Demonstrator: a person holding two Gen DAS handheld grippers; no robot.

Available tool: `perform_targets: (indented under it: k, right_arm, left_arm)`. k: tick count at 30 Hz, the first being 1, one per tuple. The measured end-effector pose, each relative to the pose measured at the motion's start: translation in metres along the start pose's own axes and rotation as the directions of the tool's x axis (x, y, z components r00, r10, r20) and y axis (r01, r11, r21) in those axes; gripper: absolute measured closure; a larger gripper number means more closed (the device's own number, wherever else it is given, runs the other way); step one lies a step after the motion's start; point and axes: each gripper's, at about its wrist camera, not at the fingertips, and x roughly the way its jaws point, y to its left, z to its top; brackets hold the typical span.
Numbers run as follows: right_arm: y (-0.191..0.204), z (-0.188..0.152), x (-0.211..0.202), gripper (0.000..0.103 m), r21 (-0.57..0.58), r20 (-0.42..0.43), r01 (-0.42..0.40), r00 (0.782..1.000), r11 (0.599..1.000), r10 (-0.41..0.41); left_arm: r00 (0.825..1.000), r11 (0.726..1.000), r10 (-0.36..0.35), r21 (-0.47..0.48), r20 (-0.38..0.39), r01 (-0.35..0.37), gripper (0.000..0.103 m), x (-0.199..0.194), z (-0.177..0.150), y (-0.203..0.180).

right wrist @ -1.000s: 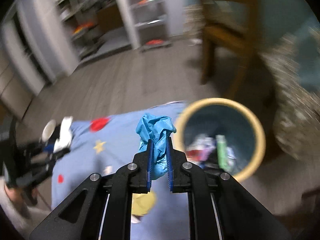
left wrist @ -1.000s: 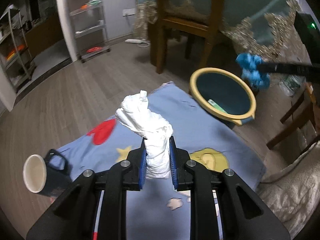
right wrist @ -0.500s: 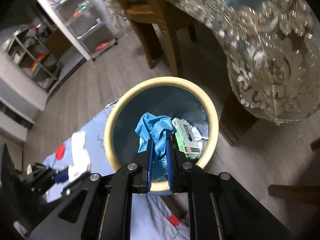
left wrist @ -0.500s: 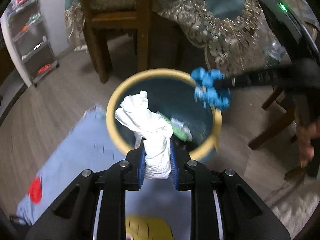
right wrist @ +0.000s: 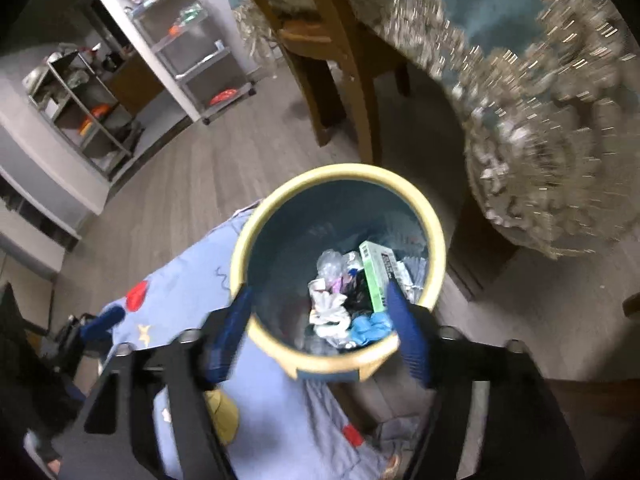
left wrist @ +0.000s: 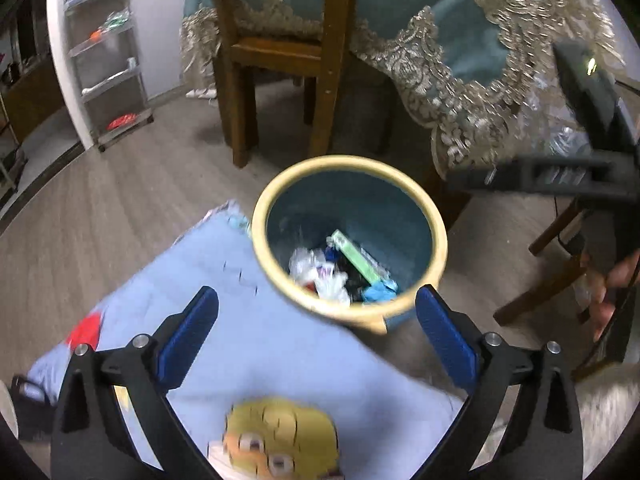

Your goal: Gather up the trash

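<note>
A round trash bin with a yellow rim (left wrist: 438, 236) (right wrist: 240, 248) stands on the floor at the edge of a blue mat. Inside lie a white crumpled tissue (left wrist: 330, 282) (right wrist: 328, 314), a blue crumpled glove (left wrist: 378, 292) (right wrist: 370, 326), a green box (left wrist: 358, 258) (right wrist: 376, 276) and other scraps. My left gripper (left wrist: 316, 334) is open and empty, just short of the bin. My right gripper (right wrist: 320, 330) is open and empty above the bin's near rim; its body shows at the right in the left wrist view (left wrist: 560, 172).
The blue mat (left wrist: 248, 344) (right wrist: 184, 280) has red spots and a yellow cartoon figure (left wrist: 280, 440). A wooden chair (left wrist: 280, 52) and a table with a teal, lace-edged cloth (left wrist: 460, 76) stand behind the bin. A metal shelf rack (left wrist: 108, 60) stands at the back left. A dark mug (left wrist: 28, 404) lies at the mat's left.
Both grippers have opened over the bin. The white tissue and the blue glove have dropped out of them and now lie inside the bin.
</note>
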Motion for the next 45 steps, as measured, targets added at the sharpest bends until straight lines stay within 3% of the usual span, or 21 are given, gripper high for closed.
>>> perform_targets:
  k: [2,5,8,10,14,25,45]
  right_arm:
    - [0.004,-0.005,-0.021,0.006,0.02,0.037,0.007,0.999,1.0,-0.008]
    - [0.012,-0.025,-0.053,0.005,0.036,0.108,0.029,0.994,0.999,-0.032]
    - [0.021,-0.052,-0.073,0.005,0.008,0.128,0.109,0.986,0.994,-0.109]
    - [0.028,-0.067,-0.085,0.005,-0.002,0.159,0.175,0.972,0.984,-0.173]
    - [0.035,-0.075,-0.11,0.005,0.002,0.285,0.22,0.935,0.976,-0.211]
    - [0.044,-0.07,-0.091,0.005,-0.03,0.243,0.214,0.949,0.976,-0.201]
    - [0.053,-0.072,-0.088,0.005,-0.039,0.242,0.208,0.951,0.977,-0.192]
  left_arm:
    - [1.0,1.0,0.026,-0.002,-0.005,-0.026,0.006,-0.015,-0.011,-0.001]
    - [0.996,0.996,0.085,-0.017,0.011,-0.085,0.006,-0.037,-0.024,-0.002]
    - [0.996,0.996,0.076,-0.042,0.047,-0.074,0.006,-0.053,-0.026,-0.004]
    - [0.996,0.998,0.052,-0.038,0.074,-0.05,0.006,-0.061,-0.025,-0.007]
    - [0.994,0.998,0.051,0.019,0.097,-0.053,0.006,-0.067,-0.025,-0.018]
    - [0.993,0.998,0.067,-0.008,0.097,-0.067,0.006,-0.07,-0.026,-0.011]
    - [0.992,0.997,0.072,0.033,0.107,-0.076,0.006,-0.072,-0.025,-0.018]
